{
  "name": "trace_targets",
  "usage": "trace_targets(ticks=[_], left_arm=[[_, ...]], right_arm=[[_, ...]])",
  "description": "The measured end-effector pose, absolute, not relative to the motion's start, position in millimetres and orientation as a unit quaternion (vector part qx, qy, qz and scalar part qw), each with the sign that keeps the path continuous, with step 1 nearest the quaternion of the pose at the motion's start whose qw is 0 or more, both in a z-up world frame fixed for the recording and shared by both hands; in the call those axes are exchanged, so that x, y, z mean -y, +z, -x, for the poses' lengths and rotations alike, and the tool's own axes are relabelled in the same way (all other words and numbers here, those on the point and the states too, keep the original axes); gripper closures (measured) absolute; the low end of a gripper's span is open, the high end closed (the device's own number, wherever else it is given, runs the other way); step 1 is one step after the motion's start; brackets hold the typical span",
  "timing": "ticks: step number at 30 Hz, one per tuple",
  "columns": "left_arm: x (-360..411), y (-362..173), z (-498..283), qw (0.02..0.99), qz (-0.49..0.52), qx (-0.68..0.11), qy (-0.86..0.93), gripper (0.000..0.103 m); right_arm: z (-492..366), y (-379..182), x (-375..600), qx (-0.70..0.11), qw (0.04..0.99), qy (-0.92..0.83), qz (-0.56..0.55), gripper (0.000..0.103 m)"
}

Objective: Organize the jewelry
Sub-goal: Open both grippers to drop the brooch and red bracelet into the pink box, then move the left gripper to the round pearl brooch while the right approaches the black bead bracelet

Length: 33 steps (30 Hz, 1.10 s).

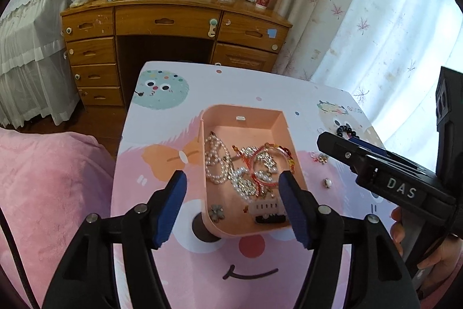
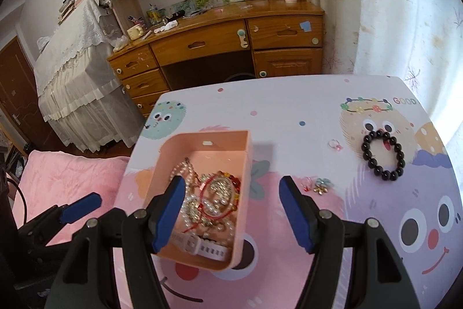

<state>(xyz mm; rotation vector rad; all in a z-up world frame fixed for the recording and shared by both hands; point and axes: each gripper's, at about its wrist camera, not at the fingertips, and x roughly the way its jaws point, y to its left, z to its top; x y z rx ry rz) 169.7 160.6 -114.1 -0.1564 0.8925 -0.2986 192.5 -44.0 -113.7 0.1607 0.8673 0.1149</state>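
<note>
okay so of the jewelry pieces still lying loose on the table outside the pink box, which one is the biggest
The black bead bracelet, a ring of glossy dark beads lying flat on the table, far right. The other loose pieces, the small rings and the flower charm, are far smaller.

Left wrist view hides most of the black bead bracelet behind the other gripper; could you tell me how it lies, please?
Observer: The bracelet is a whole closed loop, flat on the table, well apart from the pink box.
Operator: Is the right gripper holding anything?
Observer: No, the right gripper is open and empty.
Operator: Anything small near the bracelet?
Observer: A little ring lies just left of it.
</note>
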Motion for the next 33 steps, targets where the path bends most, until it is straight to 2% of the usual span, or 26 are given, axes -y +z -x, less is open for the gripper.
trace_targets(ticks=[5, 13, 27, 33], left_arm=[[-156.9, -127.6, -151.4, 0.878, 0.069, -0.455, -0.132, 0.030], [-135.3, -153.8, -116.4, 0.828, 0.036, -0.539, -0.147, 0.022], [-28.0, -160.2, -95.3, 0.810, 0.010, -0.575, -0.114, 0.022], [31.8, -154.5, -109.0, 0.831, -0.020, -0.549, -0.085, 0.022]], right_arm=[[-182.4, -131.5, 57.8, -0.440, 0.893, 0.041, -0.089, 0.035], [-165.6, -157.2, 100.7, -0.480, 0.868, 0.006, -0.125, 0.029], [-197.8, -157.2, 222.5, -0.547, 0.814, -0.037, -0.189, 0.028], [-234.4, -156.4, 280.8, -0.574, 0.790, -0.052, -0.211, 0.028]])
